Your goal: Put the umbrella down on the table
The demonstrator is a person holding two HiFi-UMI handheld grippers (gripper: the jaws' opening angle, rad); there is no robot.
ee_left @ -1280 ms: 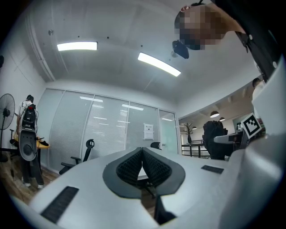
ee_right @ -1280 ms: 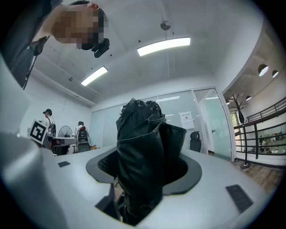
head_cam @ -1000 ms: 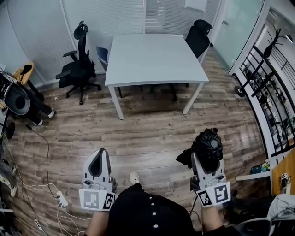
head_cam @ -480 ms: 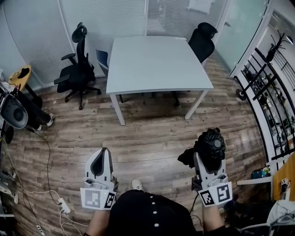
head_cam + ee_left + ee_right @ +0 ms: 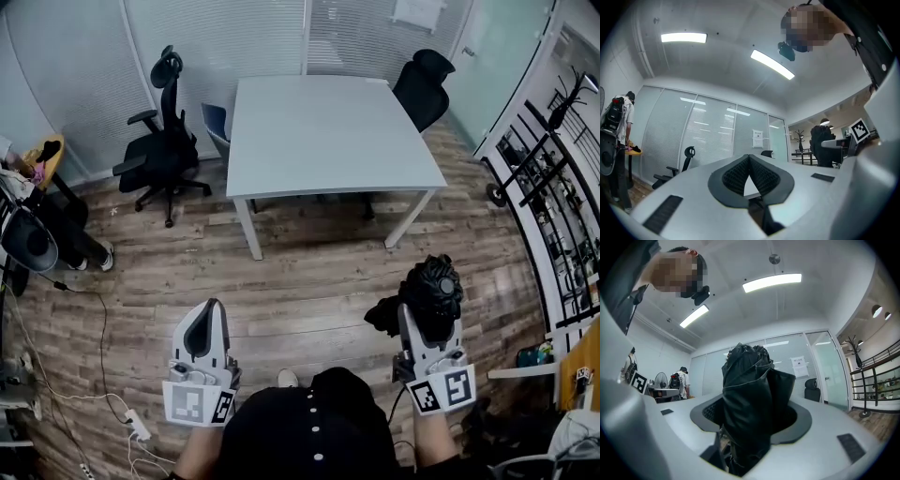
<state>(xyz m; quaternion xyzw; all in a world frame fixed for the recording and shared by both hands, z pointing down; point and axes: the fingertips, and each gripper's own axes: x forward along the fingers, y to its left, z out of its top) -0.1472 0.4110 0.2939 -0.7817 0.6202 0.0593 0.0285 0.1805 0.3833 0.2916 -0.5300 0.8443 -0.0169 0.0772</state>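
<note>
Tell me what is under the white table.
Under the white table, a strip of wooden floor and some dark chair legs show past its front edge. A blue chair stands at its left edge. The tabletop covers everything else beneath.

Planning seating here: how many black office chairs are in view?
2 black chairs: one left of the table, one at its far right corner. Others may hide behind the table.

The left hand-held gripper (image 5: pixel 204 314) at near left points forward, its jaw tips together with nothing between them. The right hand-held gripper (image 5: pixel 424 323) at near right also points forward, clamped around the folded umbrella (image 5: pixel 433 289).
</note>
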